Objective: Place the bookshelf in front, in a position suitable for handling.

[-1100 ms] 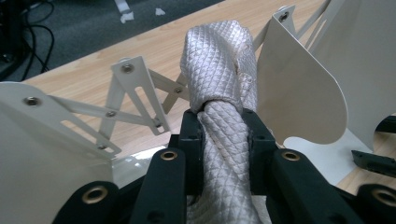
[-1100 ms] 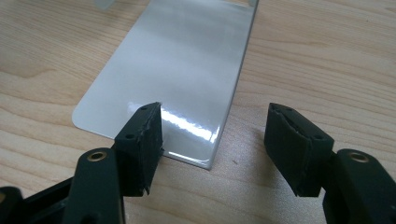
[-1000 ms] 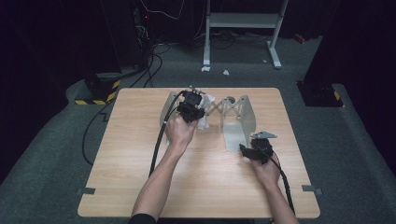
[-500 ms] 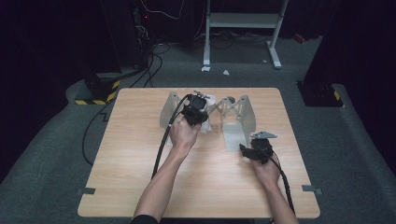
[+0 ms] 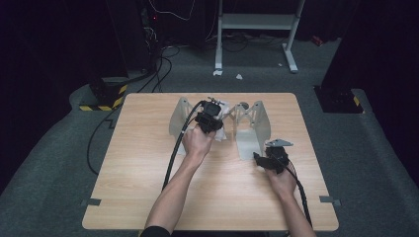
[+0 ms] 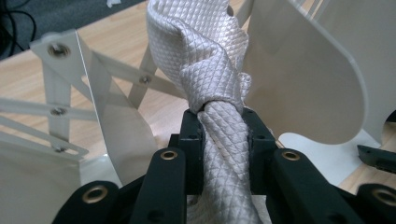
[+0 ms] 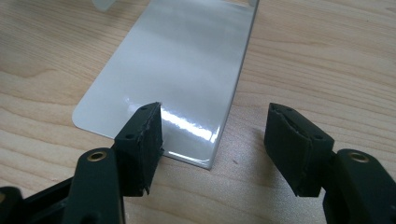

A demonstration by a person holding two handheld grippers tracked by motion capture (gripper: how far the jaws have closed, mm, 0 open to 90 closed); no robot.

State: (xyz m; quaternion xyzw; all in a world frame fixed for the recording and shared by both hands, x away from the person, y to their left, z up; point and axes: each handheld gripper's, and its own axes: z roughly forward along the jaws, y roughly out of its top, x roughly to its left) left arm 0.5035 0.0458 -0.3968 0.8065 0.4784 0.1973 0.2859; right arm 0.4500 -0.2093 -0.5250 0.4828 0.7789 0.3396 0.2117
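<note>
A white quilted cloth, twisted into a roll, is pinched between the jaws of my left gripper. In the high view the left gripper holds the cloth between the upright plates of a white folding rack at the back middle of the table. My right gripper rests low at the rack's right foot. Its jaws stand open in the right gripper view, straddling the near corner of the rack's flat glossy base plate, with nothing gripped.
The wooden table has free surface in front and to the left. The rack's scissor struts and curved plate close in around the cloth. Cables trail from both grippers toward the near edge. Dark floor and a stand lie beyond.
The left gripper has shifted slightly to the right and nearer with the cloth in it. The right hand has stayed where it was.
</note>
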